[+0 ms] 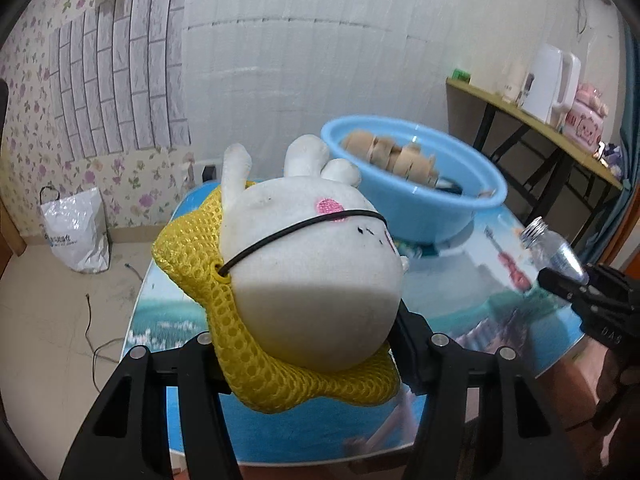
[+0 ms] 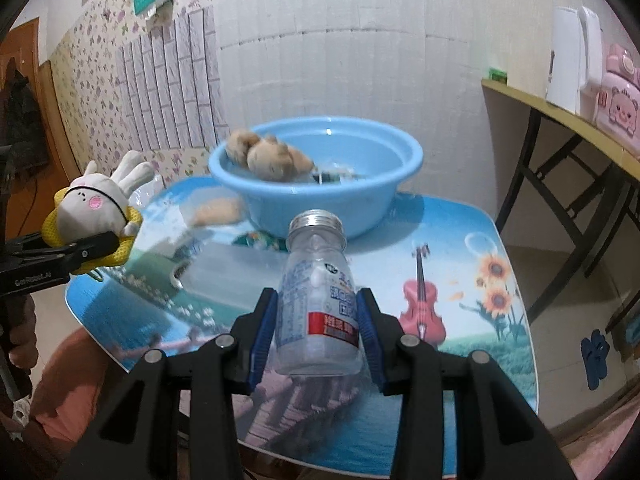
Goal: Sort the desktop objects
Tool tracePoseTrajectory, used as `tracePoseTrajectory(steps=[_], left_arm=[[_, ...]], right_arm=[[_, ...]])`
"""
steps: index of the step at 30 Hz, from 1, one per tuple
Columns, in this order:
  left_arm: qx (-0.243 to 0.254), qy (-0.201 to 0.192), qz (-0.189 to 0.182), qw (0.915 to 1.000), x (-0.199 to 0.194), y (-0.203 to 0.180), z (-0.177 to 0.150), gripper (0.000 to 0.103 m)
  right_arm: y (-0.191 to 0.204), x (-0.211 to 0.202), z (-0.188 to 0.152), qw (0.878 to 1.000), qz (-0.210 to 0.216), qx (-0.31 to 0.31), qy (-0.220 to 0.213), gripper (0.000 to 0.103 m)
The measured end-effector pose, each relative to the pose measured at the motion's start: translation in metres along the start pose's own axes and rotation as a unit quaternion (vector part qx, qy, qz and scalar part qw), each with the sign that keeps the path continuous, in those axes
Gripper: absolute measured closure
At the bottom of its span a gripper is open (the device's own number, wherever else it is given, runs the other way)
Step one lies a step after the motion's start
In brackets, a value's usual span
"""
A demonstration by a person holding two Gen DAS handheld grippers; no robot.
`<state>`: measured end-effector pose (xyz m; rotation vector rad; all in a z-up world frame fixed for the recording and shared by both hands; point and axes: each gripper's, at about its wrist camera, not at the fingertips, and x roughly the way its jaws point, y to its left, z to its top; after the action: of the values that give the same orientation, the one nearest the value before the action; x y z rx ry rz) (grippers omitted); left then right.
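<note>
Nearest in the left wrist view, the left gripper [image 1: 308,344] is clamped on a white plush rabbit [image 1: 312,276] wrapped in a yellow mesh net [image 1: 240,344]; the toy fills the gap between the black fingers and juts forward and up from them, ears pointing away, clear of the table [image 1: 472,304] below. In the right wrist view, the right gripper [image 2: 318,336] grips a clear plastic bottle [image 2: 318,292] by its lower body, the blue pads [image 2: 264,332] pressed against both sides; the bottle leans away from the camera, its open threaded neck toward the basin, and it is lifted off the tabletop. The two held things are well apart, the rabbit out to the left of the bottle. Beyond them, at the far part of the picture-printed table, stands a blue basin [image 2: 384,200] with a brown plush toy [image 2: 268,156] lying inside. Just in front of the basin lies a blurred tan thing [image 2: 218,210] I cannot identify. Farther right, a side table [image 2: 552,112] by the wall carries a white kettle [image 2: 572,60]
</note>
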<state>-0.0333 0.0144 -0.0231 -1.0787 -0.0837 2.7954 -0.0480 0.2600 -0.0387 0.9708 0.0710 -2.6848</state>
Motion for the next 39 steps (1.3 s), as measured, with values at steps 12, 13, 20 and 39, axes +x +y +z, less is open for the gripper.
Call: tracePoseTrajectory(steps=[12, 13, 20, 39], left_arm=[[0.013, -0.03, -0.018, 0.9993, 0.0, -0.019, 0.033, 0.045], [0.013, -0.03, -0.019, 0.9993, 0.001, -0.021, 0.035, 0.045], [0.022, -0.028, -0.03, 0.9989, 0.014, -0.032, 0.047, 0.045], [0.06, -0.013, -0.043, 0.9972, 0.073, -0.067, 0.088, 0.045]], right_arm=[[0.008, 0.004, 0.031, 0.999, 0.023, 0.0, -0.034, 0.064], [0.008, 0.005, 0.033, 0.999, 0.024, 0.0, -0.036, 0.064], [0.004, 0.018, 0.047, 0.999, 0.027, 0.004, -0.04, 0.064], [-0.021, 0.08, 0.079, 0.998, 0.04, 0.019, -0.035, 0.064]])
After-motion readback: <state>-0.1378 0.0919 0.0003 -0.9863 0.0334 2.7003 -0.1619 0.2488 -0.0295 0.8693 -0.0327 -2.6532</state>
